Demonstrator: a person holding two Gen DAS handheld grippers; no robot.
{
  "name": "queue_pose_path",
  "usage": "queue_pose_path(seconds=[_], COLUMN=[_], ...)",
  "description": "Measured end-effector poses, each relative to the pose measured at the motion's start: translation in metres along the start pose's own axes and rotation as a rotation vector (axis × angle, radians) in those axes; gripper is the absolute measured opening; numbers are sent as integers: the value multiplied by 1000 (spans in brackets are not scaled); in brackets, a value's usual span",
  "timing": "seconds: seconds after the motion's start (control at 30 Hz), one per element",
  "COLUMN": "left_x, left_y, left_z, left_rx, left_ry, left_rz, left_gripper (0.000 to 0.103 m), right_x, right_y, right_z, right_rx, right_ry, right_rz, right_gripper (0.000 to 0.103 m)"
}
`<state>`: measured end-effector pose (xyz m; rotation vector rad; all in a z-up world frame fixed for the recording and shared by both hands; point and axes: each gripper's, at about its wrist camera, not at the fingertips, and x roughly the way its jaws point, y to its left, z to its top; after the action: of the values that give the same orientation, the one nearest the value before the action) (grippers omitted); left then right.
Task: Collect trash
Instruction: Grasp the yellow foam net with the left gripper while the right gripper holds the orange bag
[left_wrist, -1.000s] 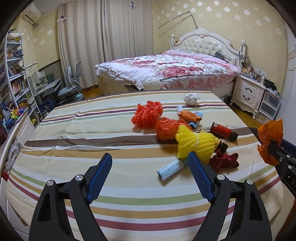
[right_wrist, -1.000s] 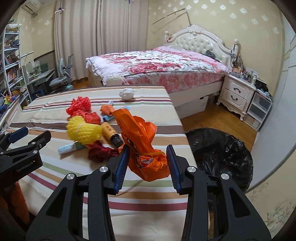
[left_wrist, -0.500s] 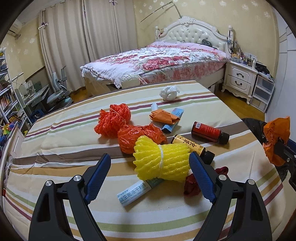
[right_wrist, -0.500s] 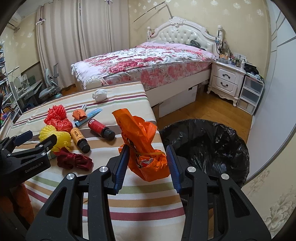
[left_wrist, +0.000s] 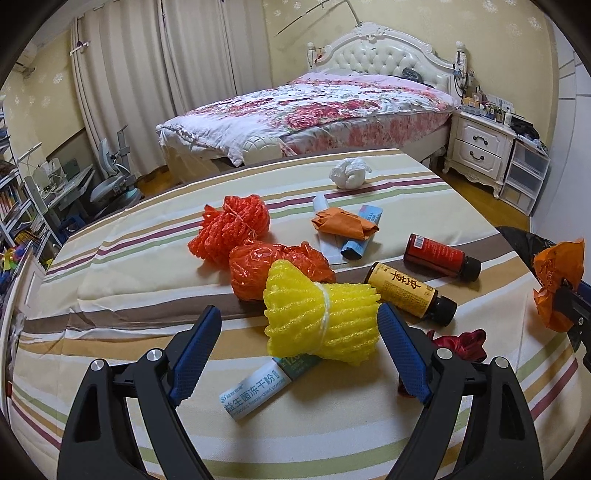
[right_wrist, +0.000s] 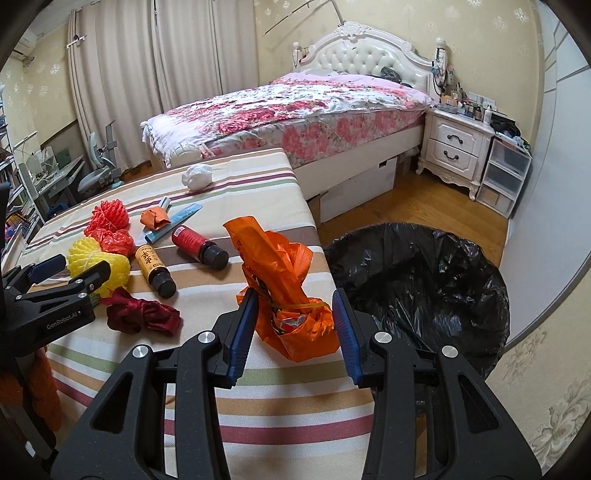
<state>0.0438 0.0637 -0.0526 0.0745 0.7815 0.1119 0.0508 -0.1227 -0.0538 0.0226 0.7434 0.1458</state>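
My right gripper (right_wrist: 293, 325) is shut on an orange plastic bag (right_wrist: 280, 284) and holds it above the table's right edge, beside the black-lined trash bin (right_wrist: 417, 280). The bag also shows in the left wrist view (left_wrist: 557, 284). My left gripper (left_wrist: 299, 343) is open, its jaws on either side of a yellow foam net bundle (left_wrist: 321, 314) on the striped table (left_wrist: 122, 258); whether they touch it I cannot tell. The bundle and the left gripper (right_wrist: 70, 267) show at the left of the right wrist view.
On the table lie red foam net (left_wrist: 231, 227), an orange plastic wad (left_wrist: 273, 267), two dark bottles (left_wrist: 441, 256) (left_wrist: 410, 293), a paper tube (left_wrist: 258, 387), red ribbon (left_wrist: 458, 343), orange wrapper (left_wrist: 343, 223) and white tissue (left_wrist: 349, 173). A bed (left_wrist: 314, 110) and nightstand (left_wrist: 480, 147) stand behind.
My left gripper has moved forward and right until the yellow bundle lies between its open jaws. My right gripper has carried the orange bag right, toward the bin.
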Motion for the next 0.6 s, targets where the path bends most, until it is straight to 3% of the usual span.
queue_pose_path(seconds=[0.27, 0.47, 0.5, 0.57, 0.6], left_x=[-5, 7, 7, 7, 6], left_y=[-3, 3, 4, 4, 4], left_z=[1, 0, -1, -2, -2], left_rx=[2, -30, -34, -27, -22], left_ry=[-11, 33, 34, 36, 36], left_rz=[-35, -54, -55, -56, -56], left_gripper=[84, 83, 82, 66, 64], right_x=[1, 3, 3, 3, 3], right_y=[3, 6, 6, 7, 7], right_z=[-2, -2, -3, -3, -3], right_rx=[-5, -7, -6, -6, -6], right_ry=[9, 13, 14, 15, 15], right_rz=[5, 6, 6, 6, 6], right_gripper=[40, 40, 40, 40, 40])
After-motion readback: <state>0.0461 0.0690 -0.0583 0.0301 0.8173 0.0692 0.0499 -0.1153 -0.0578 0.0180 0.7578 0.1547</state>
